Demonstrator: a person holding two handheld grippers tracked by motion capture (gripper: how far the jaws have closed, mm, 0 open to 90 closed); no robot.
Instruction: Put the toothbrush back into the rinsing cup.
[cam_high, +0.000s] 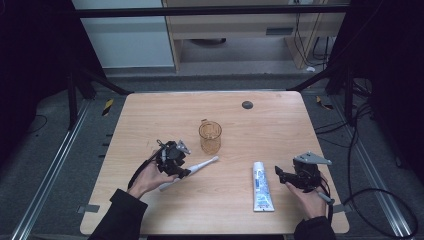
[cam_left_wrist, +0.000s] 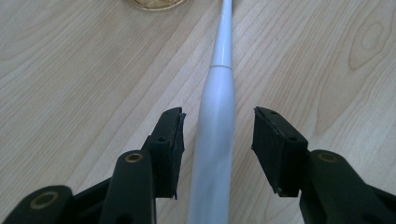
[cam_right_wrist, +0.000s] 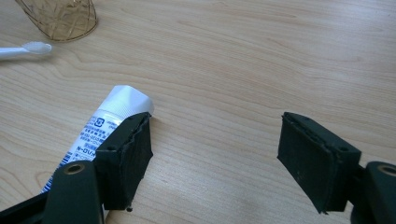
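Observation:
A white electric toothbrush (cam_high: 196, 169) lies slanted on the wooden table (cam_high: 280, 125), its head toward an amber glass cup (cam_high: 210, 137). My left gripper (cam_high: 183, 171) is lowered over the handle. In the left gripper view the handle (cam_left_wrist: 215, 121) runs between the open jaws of the left gripper (cam_left_wrist: 217, 116), with a gap on each side. A white toothpaste tube (cam_high: 261, 187) lies at the right. My right gripper (cam_high: 279, 173) stands open just right of it. In the right gripper view the tube's cap (cam_right_wrist: 123, 105) sits by one jaw of the right gripper (cam_right_wrist: 217, 119), with bare table between the pads.
A small black round disc (cam_high: 247, 105) sits near the table's far edge. The right gripper view takes in the cup's base (cam_right_wrist: 60, 21) and the brush head (cam_right_wrist: 35, 48) at its upper left. Cables (cam_high: 380, 200) lie on the floor to the right.

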